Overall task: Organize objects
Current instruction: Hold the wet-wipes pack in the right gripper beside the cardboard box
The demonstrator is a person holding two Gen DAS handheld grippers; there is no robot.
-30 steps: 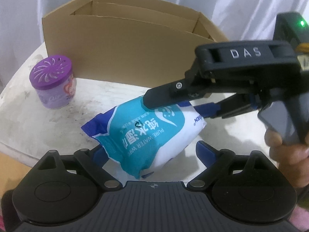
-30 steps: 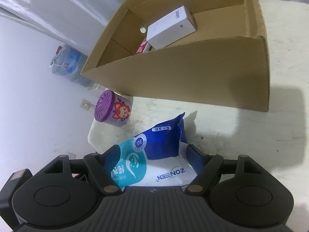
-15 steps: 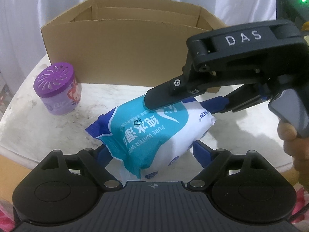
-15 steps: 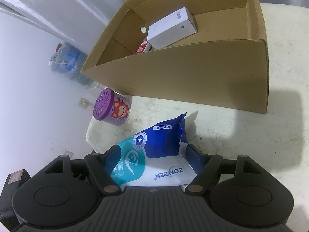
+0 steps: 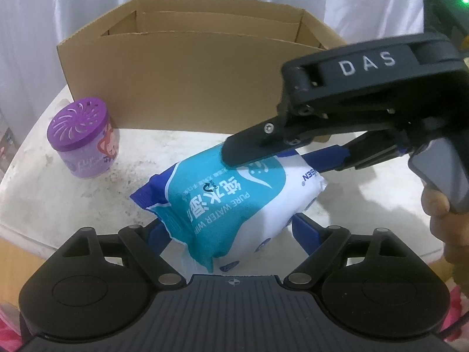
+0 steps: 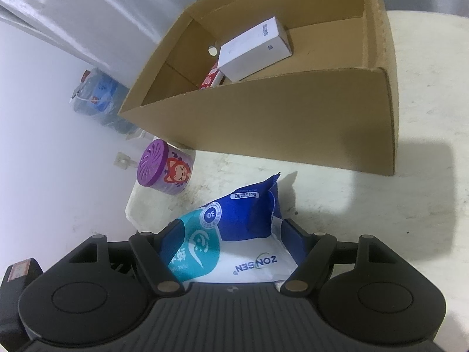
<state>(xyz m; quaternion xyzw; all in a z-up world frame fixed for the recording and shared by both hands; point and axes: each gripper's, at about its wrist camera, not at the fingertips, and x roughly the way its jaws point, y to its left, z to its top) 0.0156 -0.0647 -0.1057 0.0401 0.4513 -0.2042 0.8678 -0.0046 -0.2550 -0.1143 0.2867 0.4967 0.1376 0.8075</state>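
Note:
A teal, blue and white pack of wet wipes (image 5: 225, 202) is held above the round white table (image 5: 52, 205). My left gripper (image 5: 228, 231) is shut on its near end. My right gripper (image 5: 281, 158) comes in from the right and is shut on its far end; in the right wrist view the pack (image 6: 231, 240) fills that gripper (image 6: 225, 234). An open cardboard box (image 5: 181, 76) stands behind the pack. In the right wrist view the box (image 6: 293, 117) holds a white carton (image 6: 252, 50) and a red item (image 6: 209, 79).
A purple air-freshener jar (image 5: 85, 140) stands on the table left of the pack, near the box's front left corner; it also shows in the right wrist view (image 6: 165, 168). White curtains hang behind. Bags (image 6: 96, 99) lie on the floor beyond the table edge.
Both grippers have lifted the pack slightly and carried it a little nearer the box. Both grips stay the same.

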